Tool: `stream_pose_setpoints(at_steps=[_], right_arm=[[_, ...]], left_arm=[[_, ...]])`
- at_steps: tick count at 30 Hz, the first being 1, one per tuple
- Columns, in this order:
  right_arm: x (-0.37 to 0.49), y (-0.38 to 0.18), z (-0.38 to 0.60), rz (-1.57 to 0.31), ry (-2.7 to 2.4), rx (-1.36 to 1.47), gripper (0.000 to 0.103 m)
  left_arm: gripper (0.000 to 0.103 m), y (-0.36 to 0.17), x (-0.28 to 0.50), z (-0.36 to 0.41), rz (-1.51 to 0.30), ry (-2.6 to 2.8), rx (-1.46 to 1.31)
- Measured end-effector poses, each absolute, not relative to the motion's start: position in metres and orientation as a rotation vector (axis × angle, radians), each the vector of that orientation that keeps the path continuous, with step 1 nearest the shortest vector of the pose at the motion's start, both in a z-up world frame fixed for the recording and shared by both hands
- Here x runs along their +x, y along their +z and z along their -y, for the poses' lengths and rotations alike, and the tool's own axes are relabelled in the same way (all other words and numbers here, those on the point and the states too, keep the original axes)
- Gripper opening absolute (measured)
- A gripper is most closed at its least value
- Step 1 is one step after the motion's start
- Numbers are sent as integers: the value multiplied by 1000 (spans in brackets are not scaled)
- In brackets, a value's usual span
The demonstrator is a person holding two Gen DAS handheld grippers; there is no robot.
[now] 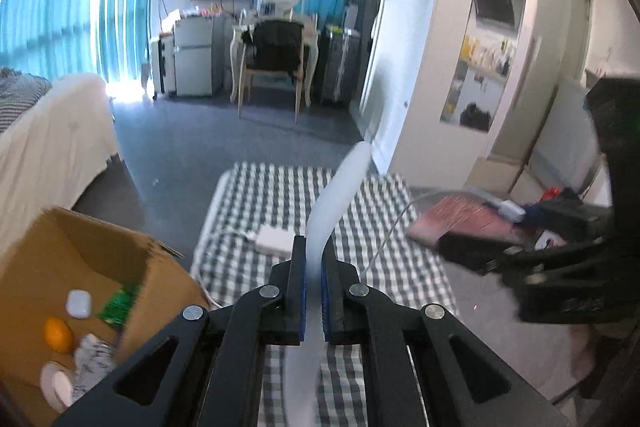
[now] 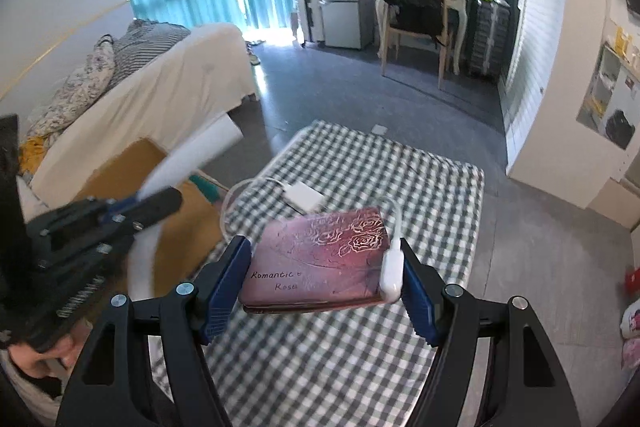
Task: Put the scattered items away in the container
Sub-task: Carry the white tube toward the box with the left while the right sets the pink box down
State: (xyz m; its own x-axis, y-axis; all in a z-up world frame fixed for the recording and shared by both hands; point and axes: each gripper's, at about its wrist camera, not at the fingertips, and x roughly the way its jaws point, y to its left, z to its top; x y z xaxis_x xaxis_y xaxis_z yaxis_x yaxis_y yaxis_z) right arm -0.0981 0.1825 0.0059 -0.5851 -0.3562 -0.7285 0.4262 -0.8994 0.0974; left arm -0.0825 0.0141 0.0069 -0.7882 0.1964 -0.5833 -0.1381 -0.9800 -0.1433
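My left gripper (image 1: 314, 291) is shut on a long curved white strip (image 1: 340, 187), held above the checkered table; the strip also shows in the right wrist view (image 2: 192, 155). My right gripper (image 2: 324, 279) is shut on a dark red "Romantic Rose" wallet (image 2: 316, 259) with a white cable plug (image 2: 390, 273) pinched against its right side, lifted over the table. The open cardboard box (image 1: 52, 259) stands to the left, holding an orange (image 1: 58, 335), a white earbud case (image 1: 79, 303), a green packet (image 1: 118, 303) and other small items. A white charger (image 1: 276, 239) with cable lies on the cloth.
The table has a green-and-white checkered cloth (image 2: 360, 347). A bed with a cream cover (image 2: 160, 87) stands left of the box. A chair and desk (image 2: 420, 15) and a small fridge (image 2: 344, 11) stand at the far wall. Grey floor surrounds the table.
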Motion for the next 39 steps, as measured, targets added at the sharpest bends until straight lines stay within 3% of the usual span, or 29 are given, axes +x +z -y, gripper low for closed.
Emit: stream_pose_setpoints(at_steps=[2,5,12,18,19,21,29,35,38,39], right_arm=[[-93,15,-175,-123,-2465,1071,25],[-91,15,-159,-189,-2463,1090,25],[-109,-40,-147,-198,-2380,1247,25],[-102,-26,-143,-208,-2388,1194,26],[-101,-26,-142,-214,-2387,1197,26],[-98,-32,-142,-227,-2395,1216,39],[-86,-21,-138,-211,-2420,1177,59],[-77,-6,-120,-238,-2427,1132,60],[-72,-3,-113,-252,-2434,1129,63],[-69,-3,-114,-255,-2440,1132,67]], left_arm=[[4,23,-74,-6,137,2836,-891],[4,42,-62,10,131,2880,-847],[4,36,-53,50,178,2939,-890],[4,28,-46,67,185,2956,-924],[4,27,-44,70,189,2963,-927],[4,26,-38,76,193,2982,-932],[4,31,-5,136,232,3164,-950],[7,19,-4,177,281,3231,-1021],[17,2,-10,193,327,3243,-1108],[27,-4,-10,196,333,3244,-1138]])
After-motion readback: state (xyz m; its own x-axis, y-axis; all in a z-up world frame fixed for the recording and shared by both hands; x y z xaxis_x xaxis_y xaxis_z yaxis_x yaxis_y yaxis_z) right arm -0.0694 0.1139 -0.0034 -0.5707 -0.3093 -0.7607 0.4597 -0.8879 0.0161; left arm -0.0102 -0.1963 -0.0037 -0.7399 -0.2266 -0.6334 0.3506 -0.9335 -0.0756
